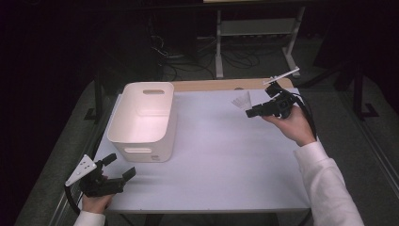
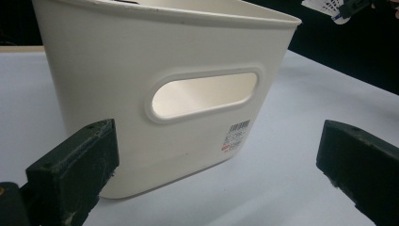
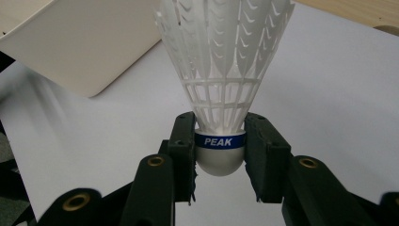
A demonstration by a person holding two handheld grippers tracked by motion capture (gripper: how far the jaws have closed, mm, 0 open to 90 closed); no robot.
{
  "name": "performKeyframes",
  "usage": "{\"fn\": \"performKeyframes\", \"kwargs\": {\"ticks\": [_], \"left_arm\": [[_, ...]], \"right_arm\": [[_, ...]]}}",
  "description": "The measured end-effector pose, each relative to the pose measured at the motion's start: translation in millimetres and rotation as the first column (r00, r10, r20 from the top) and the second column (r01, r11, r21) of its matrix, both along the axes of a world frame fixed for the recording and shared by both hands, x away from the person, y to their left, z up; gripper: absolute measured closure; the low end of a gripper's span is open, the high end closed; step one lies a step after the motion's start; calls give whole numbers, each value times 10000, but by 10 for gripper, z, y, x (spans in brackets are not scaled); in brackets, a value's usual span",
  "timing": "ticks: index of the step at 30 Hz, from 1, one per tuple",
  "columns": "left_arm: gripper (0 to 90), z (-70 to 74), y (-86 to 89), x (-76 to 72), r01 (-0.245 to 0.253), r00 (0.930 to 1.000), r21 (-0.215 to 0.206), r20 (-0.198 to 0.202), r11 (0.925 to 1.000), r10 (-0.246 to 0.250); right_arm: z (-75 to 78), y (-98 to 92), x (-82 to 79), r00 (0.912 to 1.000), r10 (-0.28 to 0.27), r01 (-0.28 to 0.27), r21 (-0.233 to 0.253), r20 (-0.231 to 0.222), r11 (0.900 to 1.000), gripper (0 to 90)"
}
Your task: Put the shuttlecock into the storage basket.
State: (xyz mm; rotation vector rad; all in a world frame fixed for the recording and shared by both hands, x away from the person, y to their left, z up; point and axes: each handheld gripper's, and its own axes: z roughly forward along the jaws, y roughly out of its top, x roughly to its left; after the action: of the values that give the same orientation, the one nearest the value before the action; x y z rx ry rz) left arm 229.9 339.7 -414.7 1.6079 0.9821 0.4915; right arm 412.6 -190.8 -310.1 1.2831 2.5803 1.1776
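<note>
White plastic shuttlecock (image 3: 221,75) sits clamped by its cork in the right tongs (image 3: 220,148), near the tabletop's (image 1: 221,155) far right corner. Left tongs (image 1: 115,167) gape wide, holding nothing, beside the cream bin (image 1: 143,117).

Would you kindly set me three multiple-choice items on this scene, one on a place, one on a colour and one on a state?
1. Where is the white bin on the table?
A. on its left part
B. at its right edge
C. on the floor

2. What colour is the band round the shuttlecock cork?
A. red
B. blue
C. green

3. How stands the left gripper?
A. shut on the bin
B. shut on nothing
C. open

Answers: 1 A, the high view shows the bin left of the middle. 2 B, the right gripper clamps a blue band reading PEAK. 3 C, its jaws stand wide apart before the bin.
</note>
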Motion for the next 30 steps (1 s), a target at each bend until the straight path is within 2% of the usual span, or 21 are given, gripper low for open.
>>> {"fn": "performKeyframes", "kwargs": {"ticks": [21,30], "left_arm": [[0,2,3,-2,4,10000,-45,25,10000,-3],[0,2,6,0,25,10000,-112,79,9999,-24]], "right_arm": [[215,417,112,9964,815,-816,31,232,9967,643],[258,576,170,9939,1062,-1061,-35,301,9943,643]]}}
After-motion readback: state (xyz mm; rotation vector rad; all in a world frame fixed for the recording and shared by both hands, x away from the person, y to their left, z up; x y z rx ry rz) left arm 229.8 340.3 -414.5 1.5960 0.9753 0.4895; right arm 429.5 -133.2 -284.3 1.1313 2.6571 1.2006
